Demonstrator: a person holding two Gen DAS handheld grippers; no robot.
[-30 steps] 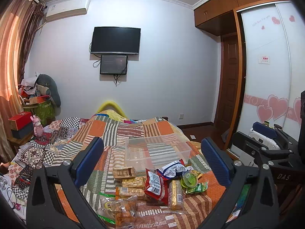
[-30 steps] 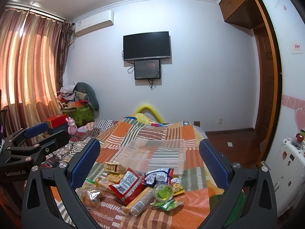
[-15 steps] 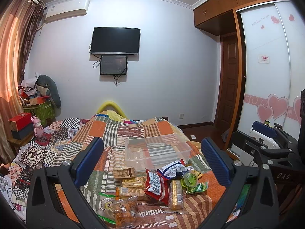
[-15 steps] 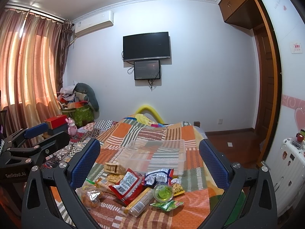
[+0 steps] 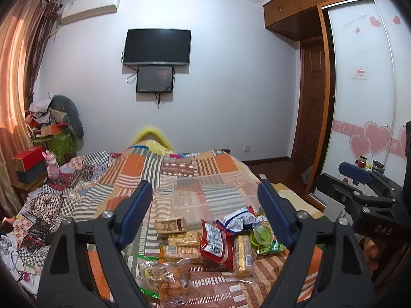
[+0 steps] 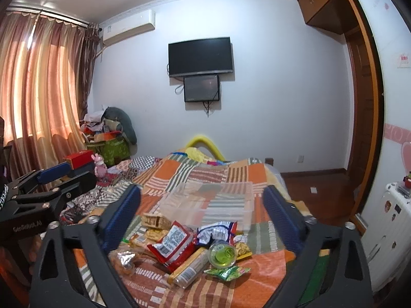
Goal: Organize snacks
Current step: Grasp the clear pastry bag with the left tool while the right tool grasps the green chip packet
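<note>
The left tool and right tool hover level above the snack pile on the bed, jaws spread wide, grasping nothing.

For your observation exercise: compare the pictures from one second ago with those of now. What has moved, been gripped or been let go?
Nothing visibly changed. Both the left gripper and right gripper hover open over the snack pile, gripping nothing; the clear bin lies as before.

Looking from the foot end of the bed toward the TV wall, side by side, sharing the snack pile.
</note>
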